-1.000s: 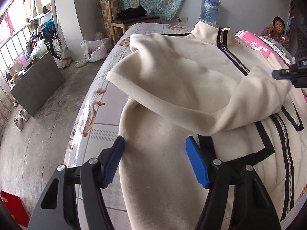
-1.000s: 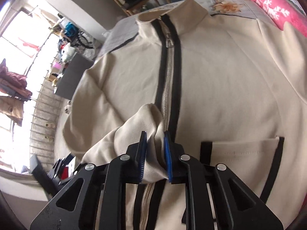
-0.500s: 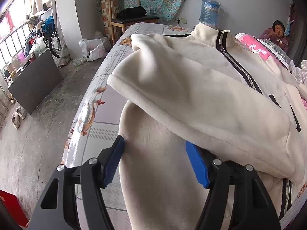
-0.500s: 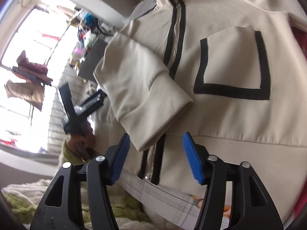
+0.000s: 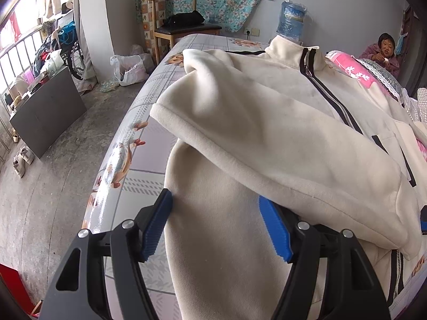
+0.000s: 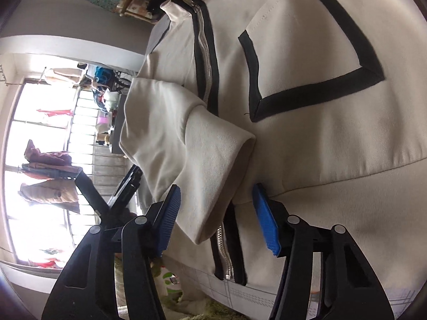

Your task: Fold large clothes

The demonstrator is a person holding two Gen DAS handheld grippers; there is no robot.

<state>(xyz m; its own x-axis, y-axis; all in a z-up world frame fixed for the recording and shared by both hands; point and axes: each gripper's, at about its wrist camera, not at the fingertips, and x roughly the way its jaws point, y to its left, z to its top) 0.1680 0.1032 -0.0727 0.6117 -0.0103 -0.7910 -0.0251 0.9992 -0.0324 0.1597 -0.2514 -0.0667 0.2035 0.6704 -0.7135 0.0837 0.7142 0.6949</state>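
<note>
A cream zip-up jacket (image 5: 267, 122) with black trim is spread front-up across a bed (image 5: 125, 144) covered by a patterned sheet, its collar toward the far end and its hem at the near edge. One sleeve (image 6: 186, 144) has been laid diagonally over the chest, its cuff resting on the zipper (image 6: 204, 61) near the hem (the black-bordered pocket (image 6: 309, 61) lies just beside it, uncovered).

The left gripper (image 5: 216, 226) is held wide open over the jacket's lower left side, close to the bed's left edge; the fabric lies between the blue pads, and nothing is gripped.

The right gripper (image 6: 216, 218) is held partly open above the hem, its jaws having just been closing; the sleeve cuff is seen between them, but it is not pinched.

A wooden chair (image 5: 176, 18) and a water bottle (image 5: 292, 18) are seen beyond the bed's far end.
</note>
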